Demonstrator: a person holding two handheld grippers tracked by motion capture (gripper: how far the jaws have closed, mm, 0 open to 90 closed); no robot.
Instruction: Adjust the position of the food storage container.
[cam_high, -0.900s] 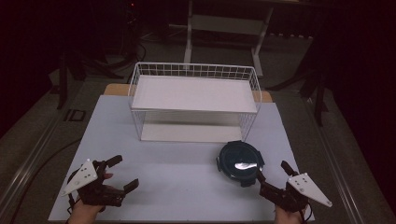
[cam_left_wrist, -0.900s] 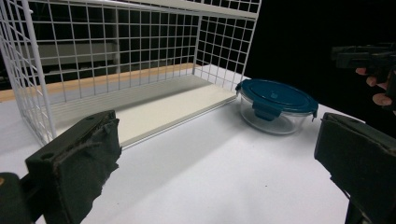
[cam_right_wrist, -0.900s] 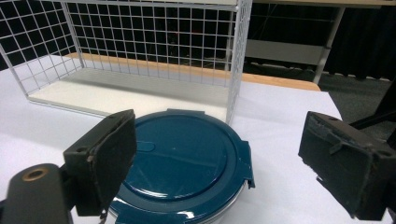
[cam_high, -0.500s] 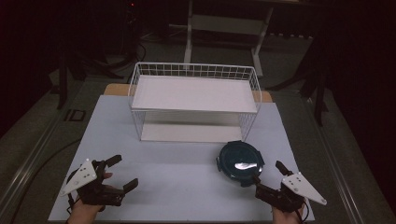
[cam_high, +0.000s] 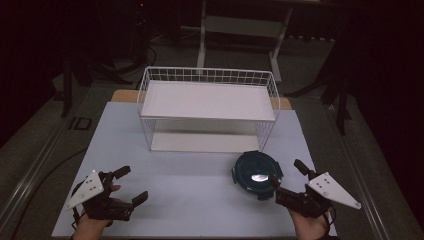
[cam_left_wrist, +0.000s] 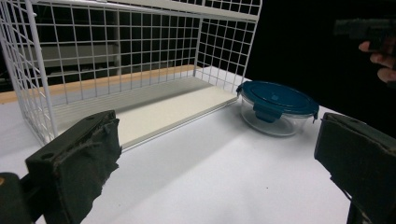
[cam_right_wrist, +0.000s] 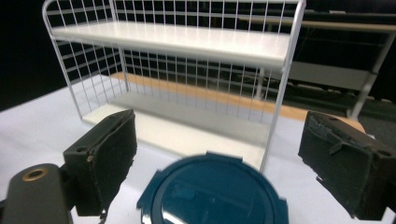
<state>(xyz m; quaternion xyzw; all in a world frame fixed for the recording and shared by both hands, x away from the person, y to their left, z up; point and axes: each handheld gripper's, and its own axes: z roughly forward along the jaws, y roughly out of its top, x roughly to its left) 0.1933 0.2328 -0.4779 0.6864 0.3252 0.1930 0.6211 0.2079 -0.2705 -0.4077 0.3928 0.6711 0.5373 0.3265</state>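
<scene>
A round glass container with a dark teal clip-on lid stands on the white table in front of the wire rack. My right gripper is open at the container's near right side, one fingertip over its rim. In the right gripper view the lid sits low between the two wide-apart pads, just ahead of them. My left gripper rests open at the table's near left, nothing between its fingers. From the left gripper view the container stands well ahead to the right, beyond the open gripper.
The white two-level wire rack stands at the back middle of the table, its lower shelf right behind the container. A wooden strip edges the far side. Dark floor and stands surround the table.
My right gripper has moved forward and slightly left, up to the container. The left gripper has stayed put.
</scene>
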